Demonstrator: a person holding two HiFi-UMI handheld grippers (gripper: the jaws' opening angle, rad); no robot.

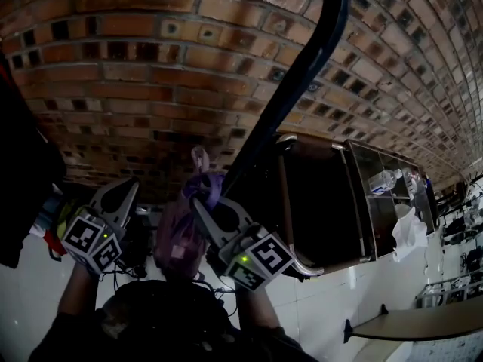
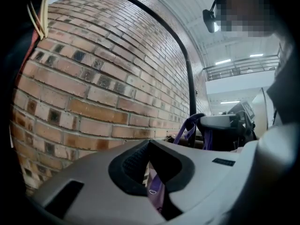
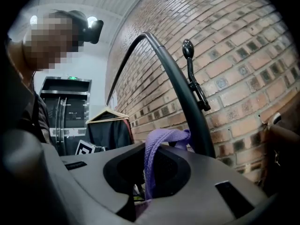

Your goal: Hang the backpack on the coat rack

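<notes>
At the foot of the brick wall [image 1: 151,66], your right gripper [image 3: 154,146] is closed down narrow on the purple strap [image 3: 151,168], which rises between the pads, arches over the jaw tips and ends right against the black rack [image 1: 296,89]. Whether the loop is caught on anything there cannot be made out. Your left gripper [image 2: 150,146] is just as narrow, with its pad tips meeting and purple fabric of the backpack [image 1: 179,236] pinched in the gap behind them. In the head view the backpack hangs between your two grippers, the left one beside it and the right one at its top. Its long axis runs up and down, strap end uppermost toward the rack and body sagging toward you. The rack is a curved pole that sweeps up along the wall. In the right gripper view a knobbed hook [image 3: 191,74] sticks out from it well above the strap. The floor [image 1: 332,300] is pale tile. To your right a dark open cabinet [image 1: 324,202] stands against the wall, with a clear bottle [image 1: 383,179] on one of its shelves. A dark garment [image 3: 110,130] hangs on a wooden hanger further along the wall on your left.
</notes>
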